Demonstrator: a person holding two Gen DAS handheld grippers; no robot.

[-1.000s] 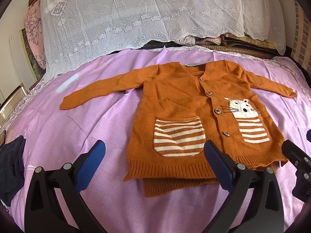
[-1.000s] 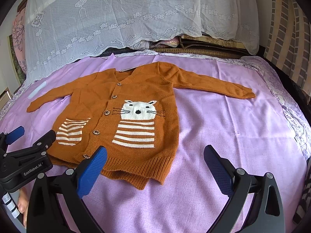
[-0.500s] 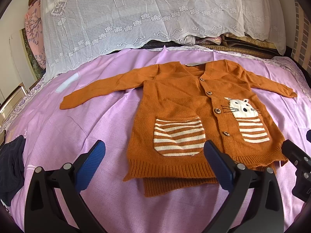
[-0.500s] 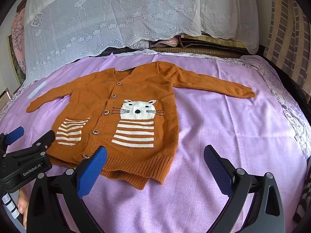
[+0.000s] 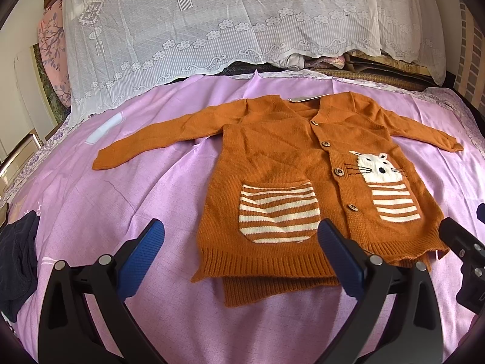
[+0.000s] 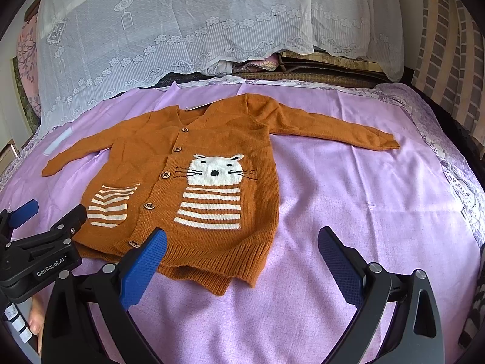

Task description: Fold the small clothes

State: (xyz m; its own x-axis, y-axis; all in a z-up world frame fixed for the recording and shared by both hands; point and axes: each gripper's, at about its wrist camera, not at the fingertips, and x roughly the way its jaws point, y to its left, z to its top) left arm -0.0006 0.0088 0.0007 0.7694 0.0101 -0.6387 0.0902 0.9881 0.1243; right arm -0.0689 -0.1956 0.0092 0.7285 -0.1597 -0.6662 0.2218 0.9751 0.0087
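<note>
Purple bedsheet [image 5: 91, 206]: orange cardigan [image 5: 282, 163] lies flat; left gripper [image 5: 239, 254] and right gripper [image 6: 242, 257] gape empty near its hem.

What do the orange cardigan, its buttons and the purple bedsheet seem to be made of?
Orange cardigan: knitted yarn, matte, judging by the ribbed hem and visible stitches. Buttons: look like wood, brown and dull, though plastic is possible. Purple bedsheet: thin woven cloth with a slight sheen and fine creases.

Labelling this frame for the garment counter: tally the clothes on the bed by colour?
Orange: 1, the cardigan
Dark navy: 1, the bundle at the bed's left edge; its type is unclear
Total: 2
</note>
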